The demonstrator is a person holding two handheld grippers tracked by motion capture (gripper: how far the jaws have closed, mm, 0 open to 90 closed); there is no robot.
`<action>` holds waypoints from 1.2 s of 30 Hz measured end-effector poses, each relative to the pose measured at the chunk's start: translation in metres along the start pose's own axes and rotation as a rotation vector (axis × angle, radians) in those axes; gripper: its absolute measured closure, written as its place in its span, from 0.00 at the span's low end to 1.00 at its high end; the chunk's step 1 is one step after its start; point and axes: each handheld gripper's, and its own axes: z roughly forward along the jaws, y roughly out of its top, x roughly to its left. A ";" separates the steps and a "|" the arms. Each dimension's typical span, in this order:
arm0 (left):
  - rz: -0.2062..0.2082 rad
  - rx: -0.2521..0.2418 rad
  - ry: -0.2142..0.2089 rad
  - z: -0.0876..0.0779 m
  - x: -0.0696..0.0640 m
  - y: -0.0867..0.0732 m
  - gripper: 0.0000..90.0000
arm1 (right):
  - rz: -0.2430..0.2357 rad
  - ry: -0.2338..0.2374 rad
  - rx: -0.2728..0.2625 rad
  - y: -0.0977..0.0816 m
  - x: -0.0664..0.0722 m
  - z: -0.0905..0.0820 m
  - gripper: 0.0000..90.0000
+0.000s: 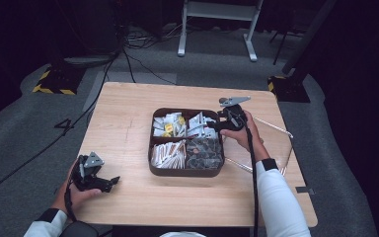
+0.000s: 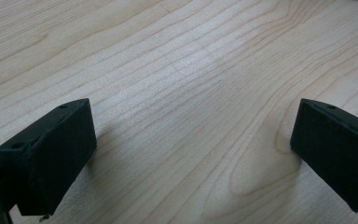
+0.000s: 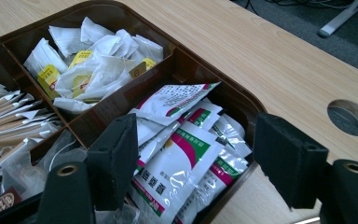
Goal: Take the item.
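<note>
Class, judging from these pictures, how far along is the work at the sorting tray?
Done: nothing visibly picked yet; the tray has all four compartments filled. In hand: the right gripper hovers with open jaws over the white-green-pink sachets, none between the pads. Left: closing on a sachet and lifting it out. The left gripper rests open over bare table.

Glossy plastic sachets (image 3: 177,172) in a smooth brown plastic tray (image 1: 185,171) on matt wood-grain table (image 1: 123,128).

Brown tray (image 1: 185,171) walls around sachets (image 3: 179,165)
</note>
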 end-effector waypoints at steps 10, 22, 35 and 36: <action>-0.001 0.000 0.000 0.000 0.000 0.000 0.00 | -0.010 0.000 0.022 0.012 0.005 0.019 0.37; -0.001 0.000 0.000 0.000 0.000 0.000 0.00 | 0.020 -0.004 0.061 0.019 0.005 0.045 0.38; -0.001 -0.001 -0.001 0.000 0.000 0.000 0.00 | 0.031 -0.013 0.126 0.017 0.008 0.073 0.38; 0.000 -0.001 -0.001 0.000 0.000 0.000 0.00 | 0.031 -0.010 0.127 0.017 0.008 0.074 0.38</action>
